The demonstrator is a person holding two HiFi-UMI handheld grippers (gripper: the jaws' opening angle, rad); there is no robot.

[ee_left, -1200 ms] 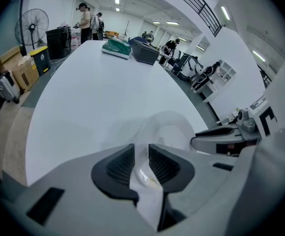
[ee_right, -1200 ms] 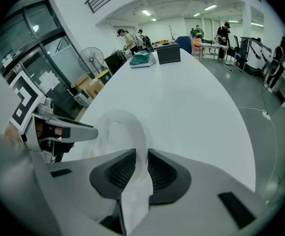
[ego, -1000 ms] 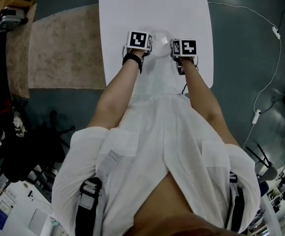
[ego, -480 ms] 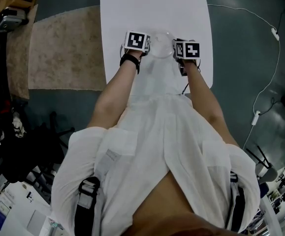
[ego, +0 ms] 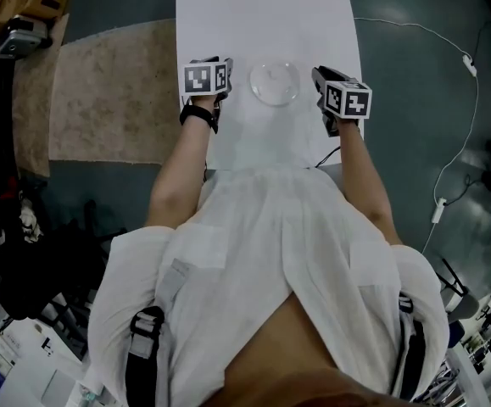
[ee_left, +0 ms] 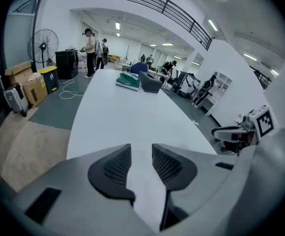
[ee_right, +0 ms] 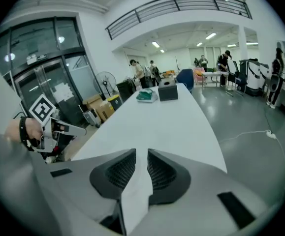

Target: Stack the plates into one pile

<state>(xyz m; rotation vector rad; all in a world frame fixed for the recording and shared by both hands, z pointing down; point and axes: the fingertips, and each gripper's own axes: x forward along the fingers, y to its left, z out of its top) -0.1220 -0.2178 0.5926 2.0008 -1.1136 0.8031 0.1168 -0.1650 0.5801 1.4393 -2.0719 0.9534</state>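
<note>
On the white bench [ego: 262, 7], toward its near end: one pile of clear plates [ego: 275, 83], flat on the top. Sits between the two grippers, touching neither. To the left, near the bench's left edge: left gripper [ego: 214, 63], held clear of the pile. Jaws spread, having just opened wider; shows only bare bench top in the gap. To the right, at the bench's right edge: right gripper [ego: 321, 75], likewise apart from the plates. Jaws parted by a narrower gap, pinching nothing. Both point toward the far end and slant down. At the far end of the bench: a green item [ee_left: 127, 80] beside a dark box [ee_left: 150, 82]. Left of the bench, on the floor: a tan rug [ego: 118, 83]. Right of it: a thin white cable [ego: 457, 49] across the dark floor.
</note>
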